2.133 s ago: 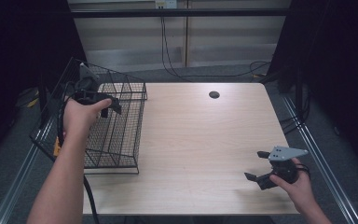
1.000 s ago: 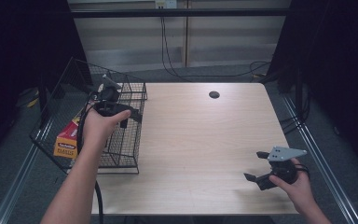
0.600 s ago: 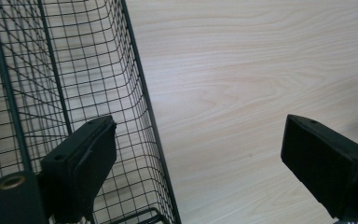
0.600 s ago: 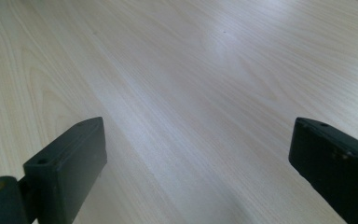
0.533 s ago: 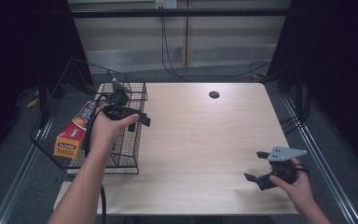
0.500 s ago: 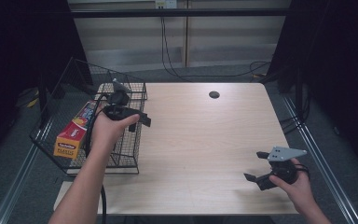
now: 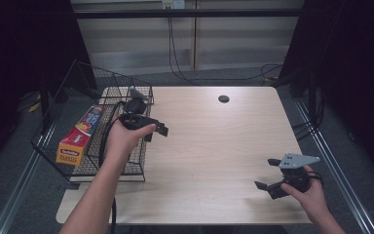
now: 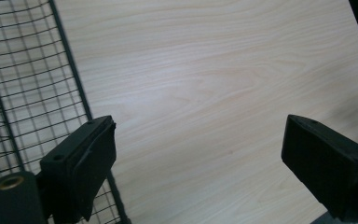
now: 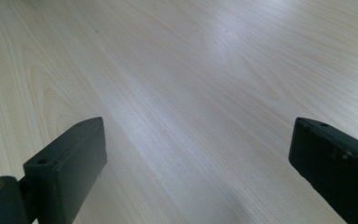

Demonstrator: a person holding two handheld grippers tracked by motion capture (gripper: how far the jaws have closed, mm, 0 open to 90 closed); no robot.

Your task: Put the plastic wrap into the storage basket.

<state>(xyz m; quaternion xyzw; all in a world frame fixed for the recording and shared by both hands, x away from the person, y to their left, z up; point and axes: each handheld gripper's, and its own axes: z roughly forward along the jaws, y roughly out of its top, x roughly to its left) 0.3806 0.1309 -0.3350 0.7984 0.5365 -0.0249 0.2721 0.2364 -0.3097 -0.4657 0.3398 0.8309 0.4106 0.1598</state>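
A black wire basket [image 7: 78,146] stands on the table's left side, with a long yellow and red box [image 7: 78,136] lying in it. My left gripper [image 7: 157,130] hovers over the basket's right rim, open and empty, jaws pointing toward the table's middle. In the left gripper view its jaws [image 8: 193,158] stand wide apart over bare wood, with the basket's wire wall [image 8: 23,93] at the left. Near the front right corner my right gripper [image 7: 268,175] rests low over the table, open with nothing between its jaws. The right gripper view has bare wood between the spread jaws [image 9: 196,158].
The light wooden table [image 7: 209,146] has a round dark cable hole [image 7: 223,99] at the back middle. Cables hang behind the table's far edge. Metal rails run along the left and right sides of the table.
My left hand has moved right, from above the basket's inside out over its right rim, and slightly lower. The box in the basket is now uncovered. The right hand has stayed still.
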